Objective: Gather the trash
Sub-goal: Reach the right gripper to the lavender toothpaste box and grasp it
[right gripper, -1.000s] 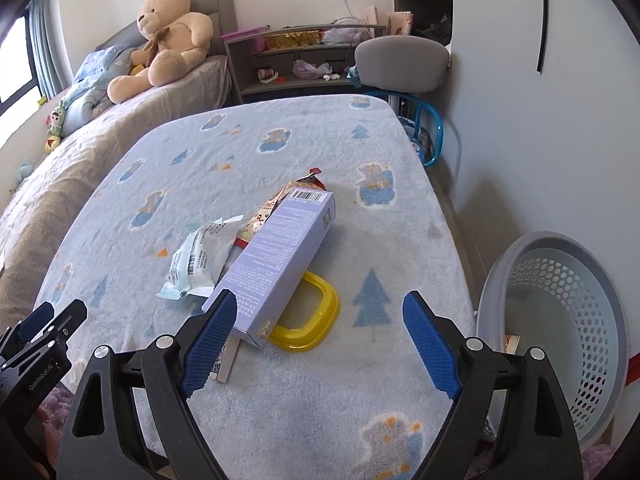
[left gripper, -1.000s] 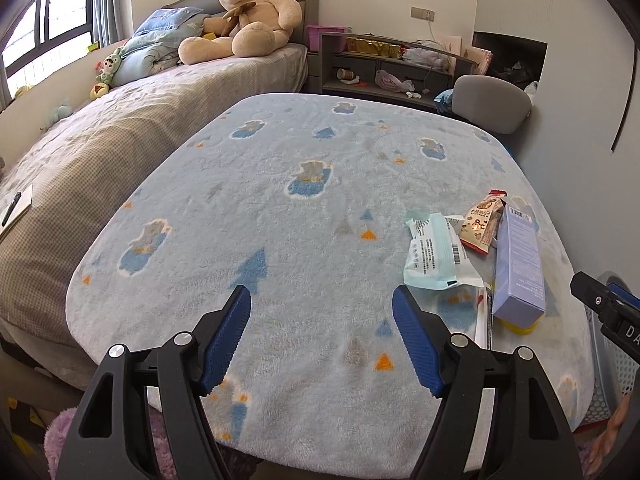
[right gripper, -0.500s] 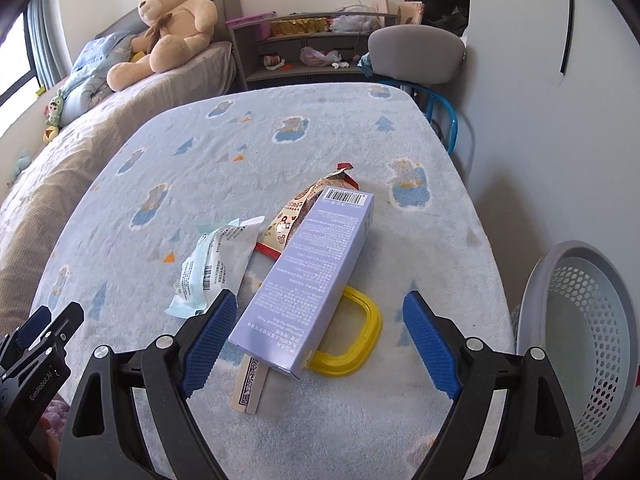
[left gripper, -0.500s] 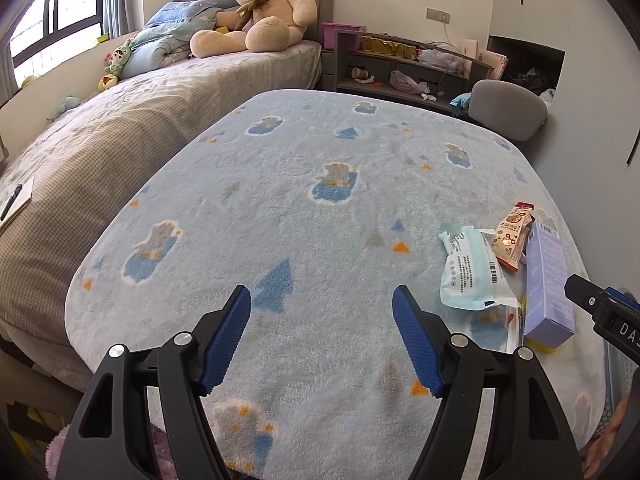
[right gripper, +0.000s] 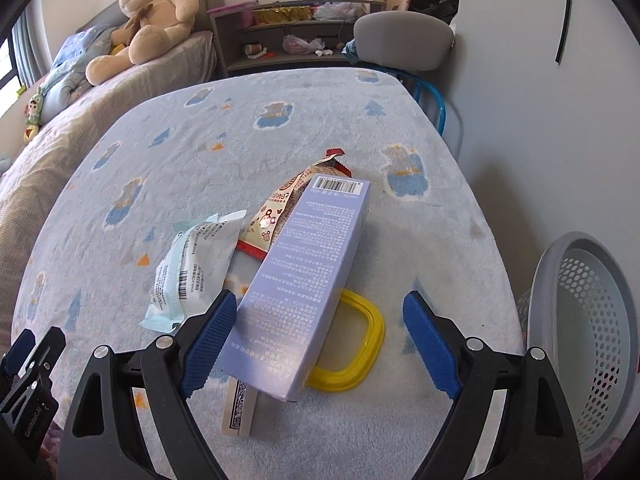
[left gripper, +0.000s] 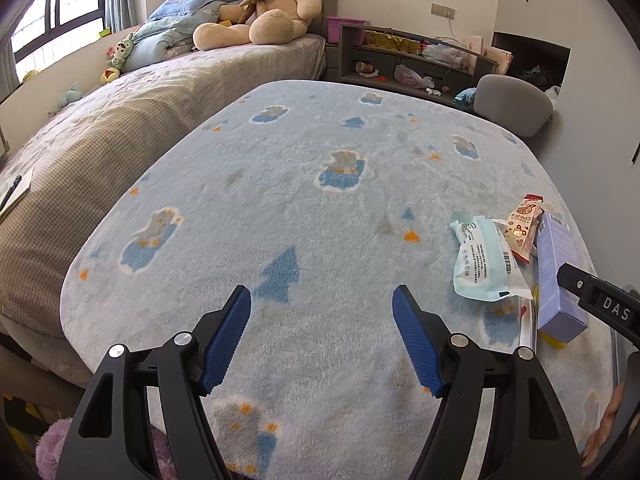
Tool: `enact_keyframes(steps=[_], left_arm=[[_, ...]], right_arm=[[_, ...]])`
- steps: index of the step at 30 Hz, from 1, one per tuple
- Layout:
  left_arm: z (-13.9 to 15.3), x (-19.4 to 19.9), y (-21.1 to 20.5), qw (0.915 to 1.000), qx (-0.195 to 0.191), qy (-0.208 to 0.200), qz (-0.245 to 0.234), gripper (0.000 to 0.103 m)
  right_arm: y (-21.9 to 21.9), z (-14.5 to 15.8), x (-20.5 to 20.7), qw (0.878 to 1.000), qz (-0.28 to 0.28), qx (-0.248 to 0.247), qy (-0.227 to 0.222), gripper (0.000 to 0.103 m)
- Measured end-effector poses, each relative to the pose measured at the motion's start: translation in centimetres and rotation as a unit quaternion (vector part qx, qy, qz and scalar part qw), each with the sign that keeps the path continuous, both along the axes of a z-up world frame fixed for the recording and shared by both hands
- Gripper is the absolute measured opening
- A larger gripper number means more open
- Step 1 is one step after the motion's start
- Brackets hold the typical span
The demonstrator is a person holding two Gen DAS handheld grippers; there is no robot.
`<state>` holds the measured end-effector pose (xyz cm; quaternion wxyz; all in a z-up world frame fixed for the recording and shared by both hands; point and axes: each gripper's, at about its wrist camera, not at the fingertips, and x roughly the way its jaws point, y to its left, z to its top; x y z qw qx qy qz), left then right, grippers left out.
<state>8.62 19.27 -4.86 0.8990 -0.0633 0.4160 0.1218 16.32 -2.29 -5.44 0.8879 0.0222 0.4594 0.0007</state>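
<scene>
Right wrist view: right claw [right gripper: 316, 344] open, near end of one purple box [right gripper: 304, 280] between its fingers; long axis runs lower centre to upper right. Beside it one white-green wrapper [right gripper: 196, 268], one snack wrapper [right gripper: 280, 216], one yellow ring [right gripper: 360, 344]. One mesh basket [right gripper: 580, 320] lower right. Left claw [left gripper: 322, 340] open over blanket-covered surface [left gripper: 280, 200].
</scene>
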Motion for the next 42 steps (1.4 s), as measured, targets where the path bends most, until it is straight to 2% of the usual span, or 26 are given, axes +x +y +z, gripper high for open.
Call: enact_keyframes(steps=[9, 22, 31, 40, 42], left_arm=[[-0.4, -0.1, -0.1, 1.0000, 0.000, 0.003, -0.001, 0.070], [-0.5, -0.2, -0.2, 1.0000, 0.000, 0.005, -0.003, 0.070], [-0.5, -0.2, -0.3, 1.0000, 0.000, 0.003, -0.003, 0.070], [-0.5, -0.4, -0.4, 1.0000, 0.001, 0.003, -0.006, 0.070], [-0.5, -0.4, -0.4, 1.0000, 0.001, 0.003, -0.007, 0.070]], right_arm=[[1.0, -0.6, 1.2, 1.000, 0.001, 0.001, 0.002, 0.084], [1.8, -1.0, 2.0, 1.000, -0.012, -0.028, 0.009, 0.080], [-0.2, -0.1, 0.2, 0.999, -0.024, -0.045, 0.001, 0.080], [-0.9, -0.4, 0.3, 0.999, -0.023, -0.027, 0.006, 0.079], [-0.5, -0.8, 0.8, 0.999, -0.018, -0.031, 0.010, 0.075]])
